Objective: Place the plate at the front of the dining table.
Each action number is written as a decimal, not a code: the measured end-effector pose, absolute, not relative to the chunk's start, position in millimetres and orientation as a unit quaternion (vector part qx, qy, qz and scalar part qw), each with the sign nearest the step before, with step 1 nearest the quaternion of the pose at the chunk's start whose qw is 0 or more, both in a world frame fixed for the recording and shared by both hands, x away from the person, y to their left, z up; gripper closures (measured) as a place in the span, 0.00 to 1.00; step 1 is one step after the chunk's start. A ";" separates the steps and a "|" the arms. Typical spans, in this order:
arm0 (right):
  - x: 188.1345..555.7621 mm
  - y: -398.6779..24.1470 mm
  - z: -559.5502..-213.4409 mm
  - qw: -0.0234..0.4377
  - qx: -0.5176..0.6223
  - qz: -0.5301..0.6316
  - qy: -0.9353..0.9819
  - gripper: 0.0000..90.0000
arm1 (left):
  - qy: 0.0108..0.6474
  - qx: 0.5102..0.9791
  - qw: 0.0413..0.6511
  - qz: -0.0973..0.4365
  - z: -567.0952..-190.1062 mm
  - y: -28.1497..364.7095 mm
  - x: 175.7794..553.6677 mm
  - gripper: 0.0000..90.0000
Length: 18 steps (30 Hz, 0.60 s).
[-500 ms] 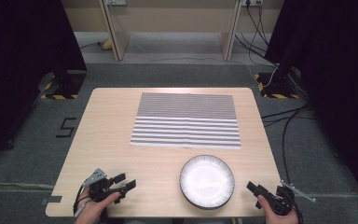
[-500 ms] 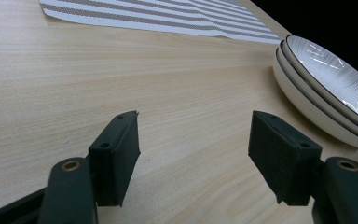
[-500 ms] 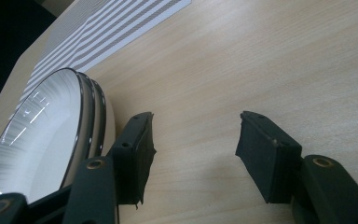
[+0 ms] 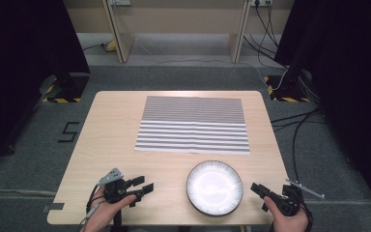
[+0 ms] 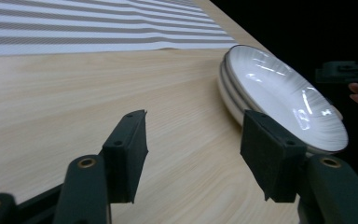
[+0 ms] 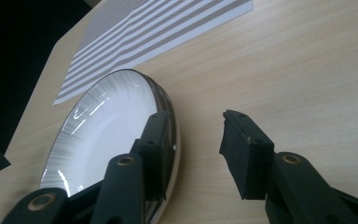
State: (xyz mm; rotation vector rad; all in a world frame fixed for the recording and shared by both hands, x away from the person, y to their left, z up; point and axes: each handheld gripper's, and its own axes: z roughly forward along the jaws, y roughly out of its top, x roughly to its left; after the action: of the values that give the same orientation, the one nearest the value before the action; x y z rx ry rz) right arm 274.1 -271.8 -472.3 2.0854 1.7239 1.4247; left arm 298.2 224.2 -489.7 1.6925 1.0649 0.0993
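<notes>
A white ribbed plate (image 4: 215, 187) with a dark rim sits near the table's front edge. In the left gripper view the plate (image 5: 279, 88) looks like a stack of two. My left gripper (image 4: 145, 184) lies low on the table to the plate's left, pointing at it. Its jaws (image 5: 193, 126) stand open over bare wood, short of the rim. My right gripper (image 4: 258, 195) is at the plate's right side, open. In the right gripper view (image 6: 193, 116) one jaw overlaps the plate's edge (image 6: 102, 135), and the other is over bare wood, with no pad pressing.
A grey-and-white striped mat (image 4: 193, 124) lies flat on the far half of the wooden table (image 4: 111, 140). Beyond the table are grey floor, cables at the right and dark curtains on both sides.
Both grippers have edged slightly inward toward the plate. The plate and mat have not moved.
</notes>
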 end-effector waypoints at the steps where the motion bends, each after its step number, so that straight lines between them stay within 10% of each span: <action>1: 275.6 -269.7 -469.3 0.037 0.679 0.465 0.567 0.72 | 0.436 0.719 0.540 0.031 -483.5 213.7 302.5 0.47; 18: 294.8 -250.2 -465.1 0.004 0.662 0.430 0.614 0.92 | 0.404 0.761 0.507 -0.016 -475.4 151.9 326.9 0.64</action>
State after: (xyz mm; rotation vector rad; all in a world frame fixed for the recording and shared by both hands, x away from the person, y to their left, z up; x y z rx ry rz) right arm 294.8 -250.2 -465.1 2.0741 1.9230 1.3466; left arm 326.9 151.9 -475.4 1.8357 0.9736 -0.0377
